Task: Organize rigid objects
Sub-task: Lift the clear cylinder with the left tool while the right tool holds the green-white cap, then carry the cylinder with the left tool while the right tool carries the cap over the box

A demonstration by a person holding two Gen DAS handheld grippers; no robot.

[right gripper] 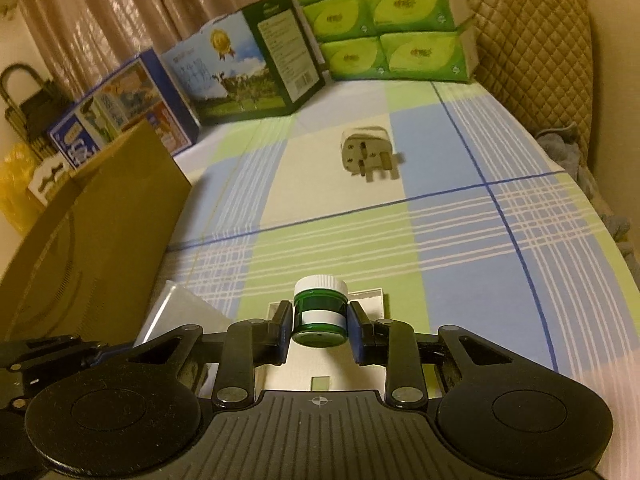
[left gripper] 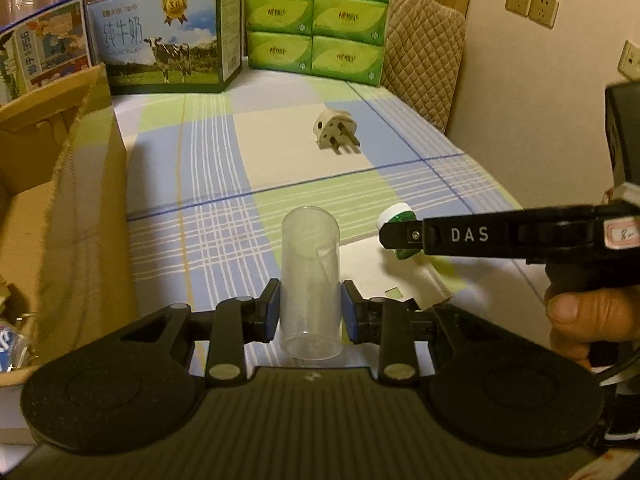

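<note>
My left gripper (left gripper: 310, 312) is shut on a clear plastic cup (left gripper: 310, 280), held with its closed end toward the camera, above the checked cloth. My right gripper (right gripper: 320, 328) is shut on a small green jar with a white cap (right gripper: 319, 306); it also shows in the left wrist view (left gripper: 396, 216) at the tip of the right gripper's finger (left gripper: 404, 236). A white three-pin plug adapter (left gripper: 334, 128) lies on the cloth farther back, also in the right wrist view (right gripper: 368, 152).
An open cardboard box (left gripper: 80, 184) stands at the left, also in the right wrist view (right gripper: 100, 232). A flat white card (right gripper: 340, 364) lies under the right gripper. A milk carton (left gripper: 168, 40), a blue box (left gripper: 44, 44) and green tissue packs (left gripper: 316, 16) line the back. A quilted cushion (left gripper: 424, 48) is at the right.
</note>
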